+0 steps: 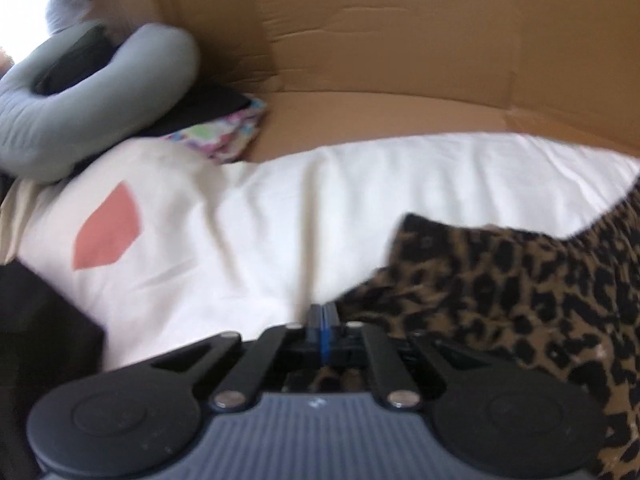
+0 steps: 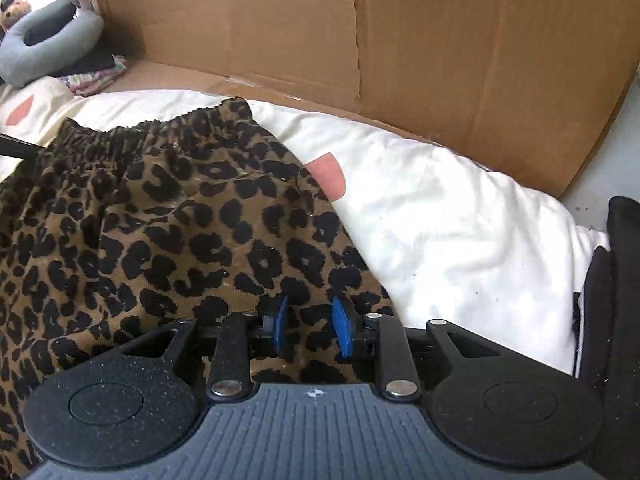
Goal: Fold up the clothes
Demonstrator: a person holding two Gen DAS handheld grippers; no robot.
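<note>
A leopard-print garment (image 1: 500,280) lies spread on a white duvet (image 1: 280,220). In the right wrist view its gathered elastic waistband (image 2: 160,128) runs along the far edge. My left gripper (image 1: 323,314) is shut, blue pads pressed together on the garment's left edge, with print showing under the linkage. My right gripper (image 2: 308,314) is over the leopard-print garment (image 2: 180,220) near its right side. Its blue pads (image 2: 342,320) stand apart with the fabric lying flat beneath the gap, not pinched.
A cardboard wall (image 1: 400,60) (image 2: 440,40) stands behind the white duvet (image 2: 460,220). A grey ring pillow (image 1: 80,120) and a folded patterned cloth (image 1: 224,136) sit far left. Dark objects stand at the left edge (image 1: 40,320) and at the right edge (image 2: 616,280).
</note>
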